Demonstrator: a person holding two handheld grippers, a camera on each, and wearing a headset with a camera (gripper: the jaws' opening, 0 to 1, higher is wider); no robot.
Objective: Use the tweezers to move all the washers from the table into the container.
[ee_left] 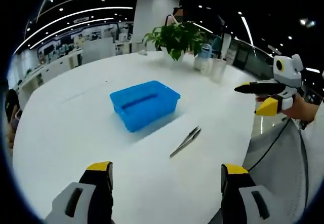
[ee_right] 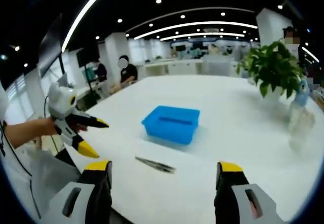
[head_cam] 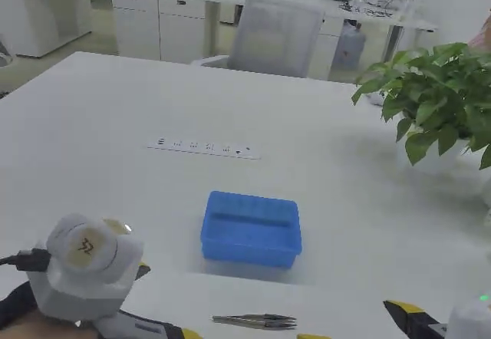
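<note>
Blue rectangular container (head_cam: 251, 229) open-topped on white table, slim metal tweezers (head_cam: 255, 321) lying flat just before it

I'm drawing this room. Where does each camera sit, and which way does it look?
Left gripper view: rides the left tool, looks along its open jaws over the table at the blue container and tweezers; right tool and hand at right.
Right gripper view: rides the right tool, looks along its open jaws; left tool and arm at left.
Head view: on the person's head, looks forward and down; both tools at bottom corners.
Shared: all three see container and tweezers.
</note>
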